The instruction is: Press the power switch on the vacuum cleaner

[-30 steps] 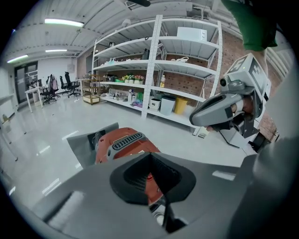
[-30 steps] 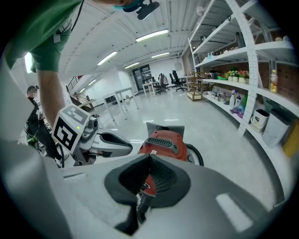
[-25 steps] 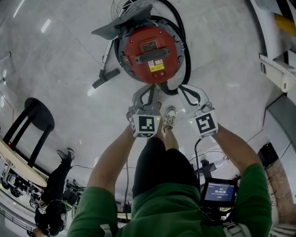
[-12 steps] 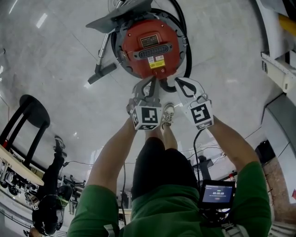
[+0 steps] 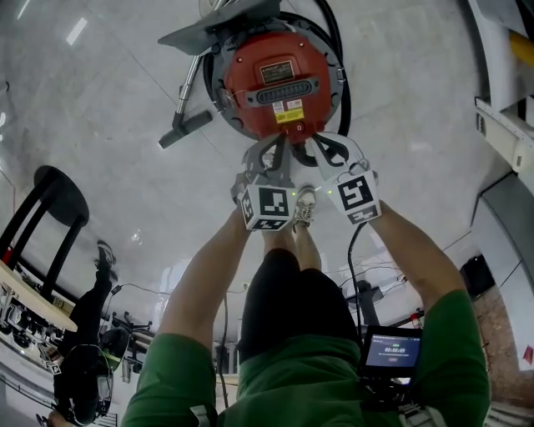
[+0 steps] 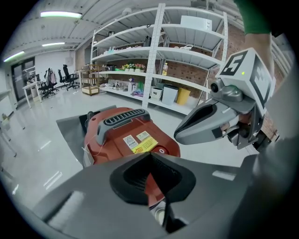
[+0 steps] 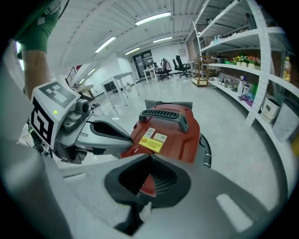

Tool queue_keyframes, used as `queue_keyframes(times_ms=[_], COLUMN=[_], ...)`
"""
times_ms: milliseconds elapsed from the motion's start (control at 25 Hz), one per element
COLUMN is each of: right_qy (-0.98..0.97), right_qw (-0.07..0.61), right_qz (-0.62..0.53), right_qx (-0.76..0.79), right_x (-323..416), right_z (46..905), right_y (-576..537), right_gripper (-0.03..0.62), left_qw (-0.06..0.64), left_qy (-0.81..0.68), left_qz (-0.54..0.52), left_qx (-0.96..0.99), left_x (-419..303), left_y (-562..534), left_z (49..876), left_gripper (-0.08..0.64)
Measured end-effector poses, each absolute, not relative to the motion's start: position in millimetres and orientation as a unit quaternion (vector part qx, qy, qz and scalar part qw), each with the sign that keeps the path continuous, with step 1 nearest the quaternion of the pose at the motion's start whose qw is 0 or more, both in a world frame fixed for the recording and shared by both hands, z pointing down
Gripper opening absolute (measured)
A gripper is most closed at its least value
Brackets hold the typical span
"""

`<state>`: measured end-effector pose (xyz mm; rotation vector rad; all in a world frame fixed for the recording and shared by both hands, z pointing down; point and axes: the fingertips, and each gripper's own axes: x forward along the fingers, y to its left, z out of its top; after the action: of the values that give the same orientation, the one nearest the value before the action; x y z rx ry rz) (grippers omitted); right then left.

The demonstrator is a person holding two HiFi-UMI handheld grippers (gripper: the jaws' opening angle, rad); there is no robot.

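Observation:
A red canister vacuum cleaner [image 5: 275, 79] stands on the floor ahead of me, with a black handle and yellow label on top. A small round switch [image 6: 161, 150] sits on its near edge. My left gripper [image 5: 277, 148] is shut and empty, its tips just short of the vacuum's near rim. My right gripper [image 5: 319, 143] is also shut and empty, angled in from the right, its tips by the same rim. In the left gripper view the right gripper [image 6: 180, 135] points toward the switch from the right. In the right gripper view the left gripper [image 7: 128, 139] hides the switch area.
A black hose [image 5: 338, 75] loops round the vacuum, and its wand and floor nozzle [image 5: 188, 125] lie to the left. A grey sheet [image 5: 217, 25] lies behind it. A black stool [image 5: 50, 200] stands far left, shelving [image 5: 501, 117] at right. My shoe [image 5: 304, 204] is between the grippers.
Both grippers have moved forward toward the vacuum. The right one has swung inward to the left and now reaches the vacuum's near rim.

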<state>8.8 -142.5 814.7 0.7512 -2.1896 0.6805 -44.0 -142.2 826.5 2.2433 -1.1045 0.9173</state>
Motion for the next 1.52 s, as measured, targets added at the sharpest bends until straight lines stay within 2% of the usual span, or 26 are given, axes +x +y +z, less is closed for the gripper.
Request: queue_keyframes(times_ms=[520, 800, 1520], right_qy=[-0.84, -0.837, -0.827], right_qw=[0.376, 0.381, 0.407], right_qz=[0.27, 0.275, 0.283], right_qx=[0.283, 0.28, 0.267], right_x=[5.4, 2.2, 2.8], right_z=[828.4, 834.2, 843.7], right_y=[-145.0, -145.2, -144.7], right_gripper=[0.006, 0.006, 0.006], left_qw=[0.257, 0.24, 0.253], left_qy=[-0.395, -0.383, -0.364], left_qz=[0.334, 0.343, 0.355], left_qx=[0.816, 0.824, 0.823], left_x=[-39.7, -39.7, -42.2], left_y=[-148.2, -147.6, -146.4], left_z=[832.6, 832.9, 838.7], left_gripper=[0.008, 0.008, 0.009])
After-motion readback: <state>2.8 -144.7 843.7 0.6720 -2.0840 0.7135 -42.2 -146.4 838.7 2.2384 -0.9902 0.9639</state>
